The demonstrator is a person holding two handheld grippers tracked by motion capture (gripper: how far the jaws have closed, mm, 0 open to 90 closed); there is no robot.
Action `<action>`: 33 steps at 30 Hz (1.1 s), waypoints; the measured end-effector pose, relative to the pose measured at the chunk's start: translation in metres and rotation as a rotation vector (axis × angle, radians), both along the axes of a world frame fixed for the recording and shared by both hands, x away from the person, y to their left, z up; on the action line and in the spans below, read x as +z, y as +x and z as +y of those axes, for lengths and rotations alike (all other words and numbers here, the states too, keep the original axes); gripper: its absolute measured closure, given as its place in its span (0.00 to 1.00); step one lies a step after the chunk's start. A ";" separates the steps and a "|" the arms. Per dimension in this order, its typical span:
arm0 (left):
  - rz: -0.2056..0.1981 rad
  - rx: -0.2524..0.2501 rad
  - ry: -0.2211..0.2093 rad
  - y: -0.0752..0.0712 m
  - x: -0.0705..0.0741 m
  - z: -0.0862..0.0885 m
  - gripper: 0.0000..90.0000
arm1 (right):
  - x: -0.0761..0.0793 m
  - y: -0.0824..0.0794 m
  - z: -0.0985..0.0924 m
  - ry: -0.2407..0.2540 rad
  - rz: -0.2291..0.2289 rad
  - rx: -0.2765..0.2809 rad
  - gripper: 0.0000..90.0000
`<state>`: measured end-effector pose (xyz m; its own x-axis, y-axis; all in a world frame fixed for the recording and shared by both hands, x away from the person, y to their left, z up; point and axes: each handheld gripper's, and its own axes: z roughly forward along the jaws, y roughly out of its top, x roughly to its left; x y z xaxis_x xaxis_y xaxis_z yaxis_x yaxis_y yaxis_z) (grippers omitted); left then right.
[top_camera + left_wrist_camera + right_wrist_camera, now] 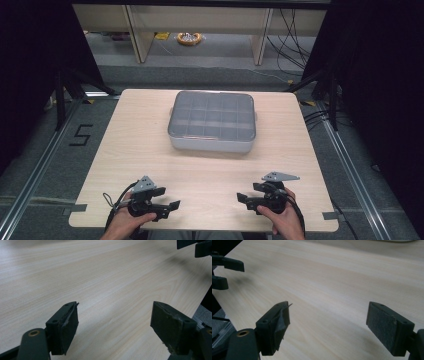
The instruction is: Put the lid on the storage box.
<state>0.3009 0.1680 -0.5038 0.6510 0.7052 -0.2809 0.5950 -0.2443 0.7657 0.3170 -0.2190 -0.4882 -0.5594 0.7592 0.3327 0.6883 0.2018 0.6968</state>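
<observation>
A grey compartment box (212,122) with a clear lid sits at the back middle of the pale wooden table (140,150). My left gripper (172,206) is held low near the front edge on the left, jaws pointing right and open with nothing between them. My right gripper (242,199) is near the front edge on the right, jaws pointing left, also open and empty. In the left gripper view my left gripper (115,315) frames bare wood, with the right gripper (197,247) at the top right. In the right gripper view my right gripper (328,315) hangs over bare wood, and the left gripper (224,270) is at the upper left.
The table's front edge runs just under both hands. A "5" is taped on the floor (81,135) to the left. Black stand legs (65,87) flank the table's back corners. Cables (295,45) and a yellow coil (189,38) lie on the floor beyond.
</observation>
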 end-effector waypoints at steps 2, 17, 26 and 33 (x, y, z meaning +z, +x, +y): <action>-0.008 -0.002 0.007 -0.003 0.000 -0.001 0.24 | 0.000 -0.004 0.000 -0.003 0.003 0.012 0.23; -0.009 -0.066 0.073 -0.018 -0.001 -0.007 0.25 | -0.004 -0.029 -0.003 -0.050 0.013 0.024 0.23; -0.019 -0.047 0.053 -0.018 -0.001 -0.008 0.25 | -0.006 -0.037 -0.004 -0.052 0.025 0.037 0.23; -0.016 -0.051 0.078 -0.018 0.000 -0.006 0.25 | -0.006 -0.039 -0.005 -0.050 0.020 0.036 0.23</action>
